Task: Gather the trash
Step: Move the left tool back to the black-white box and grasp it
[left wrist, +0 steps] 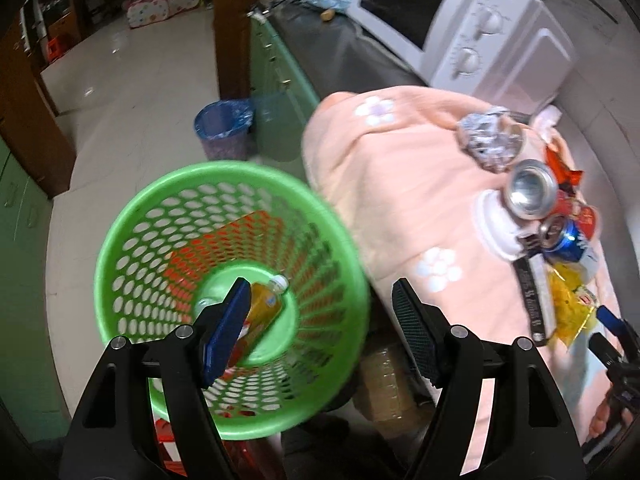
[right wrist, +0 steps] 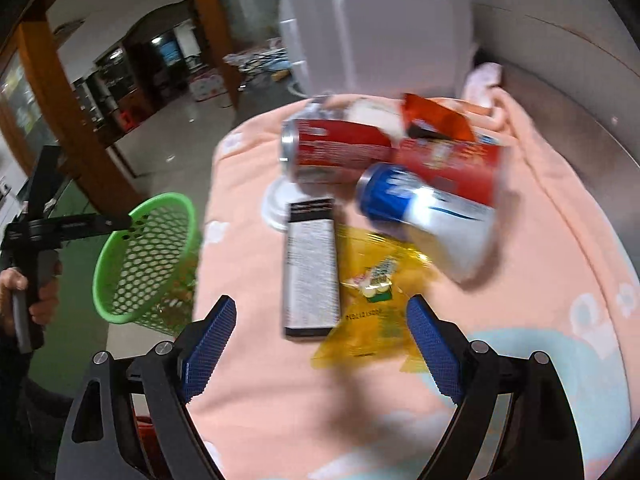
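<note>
A green mesh basket (left wrist: 132,216) sits below the counter edge, with a yellow bottle (left wrist: 266,306) and an orange wrapper inside. It also shows in the right wrist view (right wrist: 148,216). My left gripper (left wrist: 322,314) is open and empty above the basket's right rim. Trash lies on a pink towel (right wrist: 248,360): a red can (right wrist: 332,152), a blue and white can (right wrist: 424,208), a black and white box (right wrist: 310,268), a yellow wrapper (right wrist: 372,312), an orange wrapper (right wrist: 436,118), crumpled foil (left wrist: 488,142). My right gripper (right wrist: 320,328) is open and empty, just short of the box and yellow wrapper.
A white microwave (left wrist: 452,28) stands at the back of the counter. A blue bin (left wrist: 222,128) stands on the floor by green cabinets (left wrist: 276,68). A white lid (right wrist: 276,204) lies under the red can. A wooden post (left wrist: 230,28) rises behind.
</note>
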